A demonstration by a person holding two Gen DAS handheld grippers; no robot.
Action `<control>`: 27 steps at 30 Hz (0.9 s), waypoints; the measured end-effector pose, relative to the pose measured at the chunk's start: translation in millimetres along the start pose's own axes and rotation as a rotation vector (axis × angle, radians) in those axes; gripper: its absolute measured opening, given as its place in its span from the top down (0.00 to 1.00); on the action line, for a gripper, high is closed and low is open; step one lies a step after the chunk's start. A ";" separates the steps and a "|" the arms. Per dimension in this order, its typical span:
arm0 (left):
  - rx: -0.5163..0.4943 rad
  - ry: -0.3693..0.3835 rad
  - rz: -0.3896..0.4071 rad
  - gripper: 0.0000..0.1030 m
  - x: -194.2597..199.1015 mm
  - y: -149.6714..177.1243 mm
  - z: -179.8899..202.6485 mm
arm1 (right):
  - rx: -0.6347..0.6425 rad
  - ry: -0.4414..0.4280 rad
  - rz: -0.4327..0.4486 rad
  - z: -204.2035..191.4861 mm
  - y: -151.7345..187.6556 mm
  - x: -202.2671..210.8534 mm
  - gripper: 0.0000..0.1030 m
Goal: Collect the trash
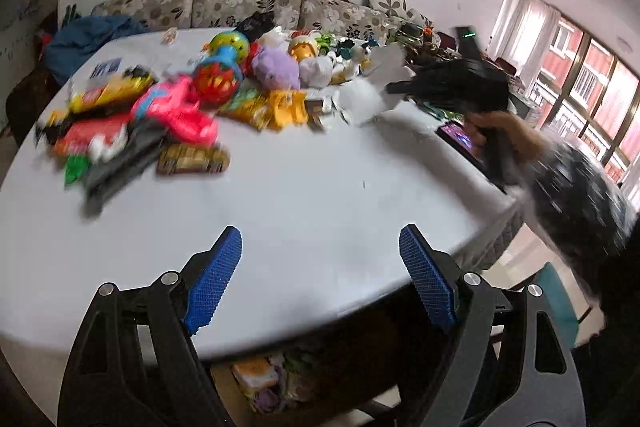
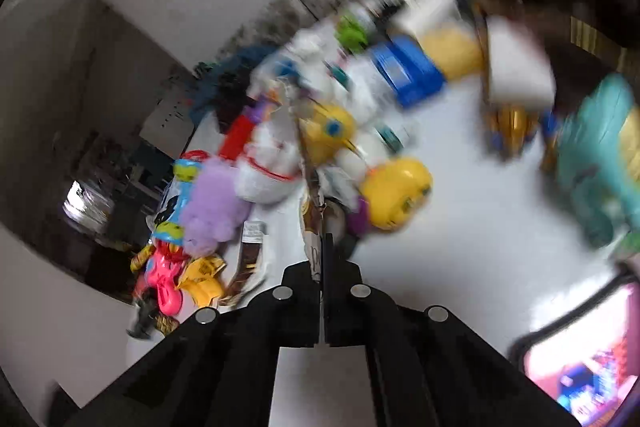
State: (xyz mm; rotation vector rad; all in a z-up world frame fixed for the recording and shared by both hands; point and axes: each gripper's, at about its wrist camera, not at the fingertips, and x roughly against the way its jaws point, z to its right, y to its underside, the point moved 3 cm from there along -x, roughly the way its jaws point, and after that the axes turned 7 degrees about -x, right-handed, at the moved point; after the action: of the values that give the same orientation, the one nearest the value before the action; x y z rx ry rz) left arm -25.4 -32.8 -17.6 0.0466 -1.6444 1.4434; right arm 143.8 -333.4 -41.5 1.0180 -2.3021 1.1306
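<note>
The left gripper (image 1: 320,279) is held wide open and empty above the bench's (image 1: 304,187) near edge. The right gripper's (image 2: 322,259) fingers are closed on a thin white wrapper (image 2: 314,247), beside the toy pile (image 2: 320,147).

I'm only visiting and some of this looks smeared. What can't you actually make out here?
- Right wrist view: motion blur smears the toys.
- Right gripper: its shut fingers hide most of the thin wrapper.
- Left wrist view: table edge hides most of the items underneath.
</note>
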 end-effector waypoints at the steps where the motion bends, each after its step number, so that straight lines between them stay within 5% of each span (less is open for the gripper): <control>1: -0.023 -0.012 -0.005 0.23 -9.6 -9.6 1.5 | 0.022 -0.013 0.021 -6.4 4.8 12.7 1.00; 9: -0.183 -0.079 -0.059 0.23 -129.9 -101.3 42.6 | 0.167 0.004 0.180 -17.1 44.3 129.9 1.00; 12: -0.170 -0.078 -0.127 0.23 -173.6 -116.4 45.6 | 0.160 0.013 0.199 -2.7 42.8 149.6 1.00; 15: -0.098 -0.084 -0.215 0.37 -204.2 -110.0 34.9 | 0.154 0.014 0.200 6.8 45.0 155.2 0.99; 18: -0.111 -0.127 -0.199 0.62 -205.5 -108.0 30.3 | 0.166 0.019 0.196 9.8 44.5 149.8 0.99; 19: -0.094 -0.133 -0.197 0.87 -203.6 -106.9 24.9 | 0.167 0.014 0.189 9.8 44.7 147.0 0.99; 20: -0.068 -0.076 -0.200 1.00 -201.5 -107.0 20.7 | 0.167 0.010 0.189 8.3 45.8 146.9 0.99; 22: 0.021 -0.017 -0.171 1.00 -187.6 -101.2 4.0 | 0.178 -0.003 0.176 3.2 50.0 140.7 0.99; 24: 0.005 -0.059 -0.124 1.00 -167.5 -93.5 0.8 | 0.181 -0.020 0.162 -3.6 54.7 135.0 0.99; 27: -0.027 -0.018 -0.021 1.00 -113.0 -83.6 10.4 | 0.212 -0.044 0.126 -18.3 66.1 125.2 0.99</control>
State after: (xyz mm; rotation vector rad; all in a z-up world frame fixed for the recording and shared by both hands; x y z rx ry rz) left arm 80.9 -125.2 -24.2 0.0611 -1.6734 1.4083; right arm 11.5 -346.6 10.6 0.9920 -2.3468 1.4422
